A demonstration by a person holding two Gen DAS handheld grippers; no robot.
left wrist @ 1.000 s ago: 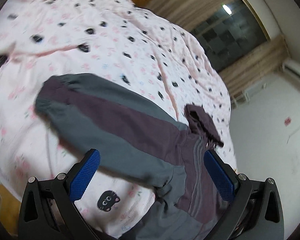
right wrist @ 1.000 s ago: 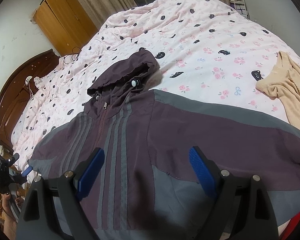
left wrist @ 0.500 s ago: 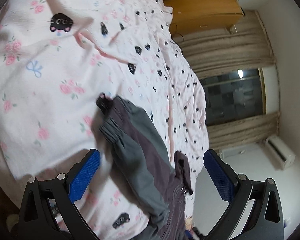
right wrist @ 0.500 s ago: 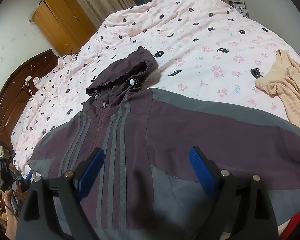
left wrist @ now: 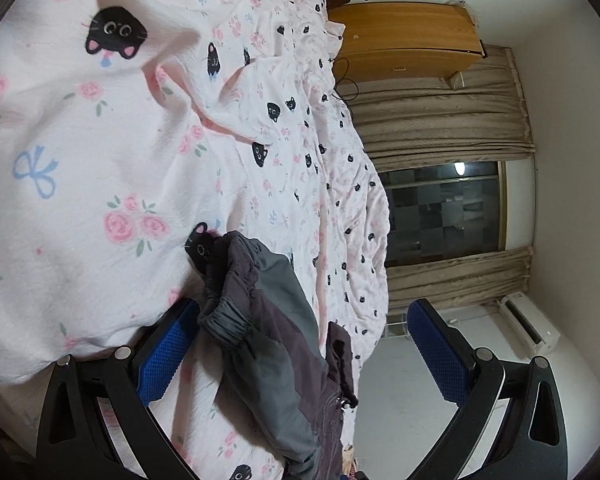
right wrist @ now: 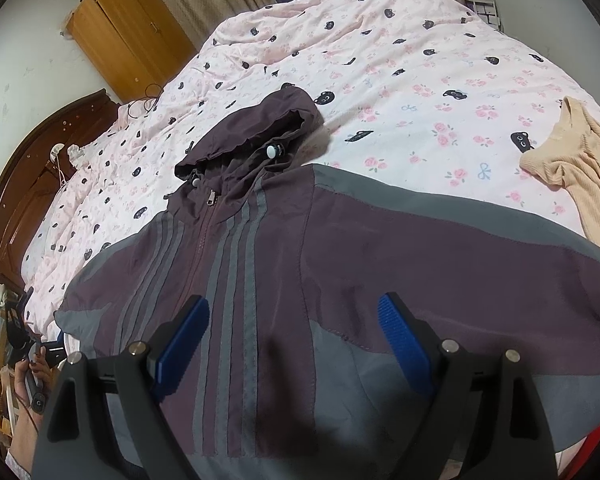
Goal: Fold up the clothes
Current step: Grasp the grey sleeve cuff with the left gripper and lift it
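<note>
Lying flat on the crinkled floral duvet (right wrist: 420,64), the smooth, grey-striped purple jacket (right wrist: 340,264) is flanked by the released left gripper (left wrist: 304,344) and right gripper (right wrist: 296,332).

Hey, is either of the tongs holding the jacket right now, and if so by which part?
Nothing is held. The left tongs stand open around the jacket sleeve cuff, pads not pressing. The right tongs hover open above its front.

A bed (right wrist: 420,40) under a pink cat-print quilt carries a purple-grey hooded jacket (right wrist: 300,260) at centre and a beige garment (right wrist: 572,168) at right.
</note>
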